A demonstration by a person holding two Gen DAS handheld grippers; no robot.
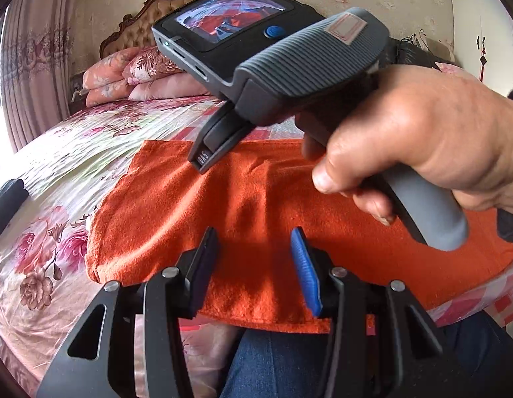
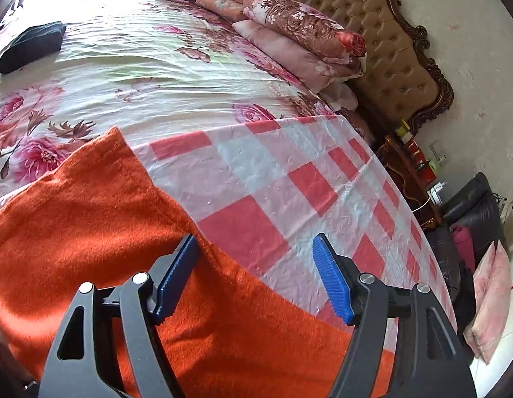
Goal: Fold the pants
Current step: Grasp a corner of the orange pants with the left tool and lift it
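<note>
Black linkage arms fill the bottom of both wrist views. Between them, the left gripper hangs over the near part of the orange pants, its pads partly spread with nothing pinched; whether the tips touch the cloth cannot be told. Below it a strip of blue denim, a person's leg, shows at the bed's edge.

Those pants lie folded flat, a fuzzy orange slab on a pink-and-white checked sheet spread over the floral bedspread.

Crossing the left view, the right gripper's grey body, with its small lit screen, blocks much of the far bed and the pants' right half. A bare hand wraps its handle, forefinger curled to the front, thumb side up. Only one of its fingers shows there, above the pants' far hem.

From its own camera, the right gripper tilts down over the pants' right edge, where orange meets checks. Its jaws stand wide and hold nothing; the left pad is over the cloth, the right over the sheet.

Further off, stacked quilts sit against a tufted headboard, and a dark folded cloth rests on the bedspread's far side. A carved nightstand beside the bed is cluttered with small things too blurred to name.
</note>
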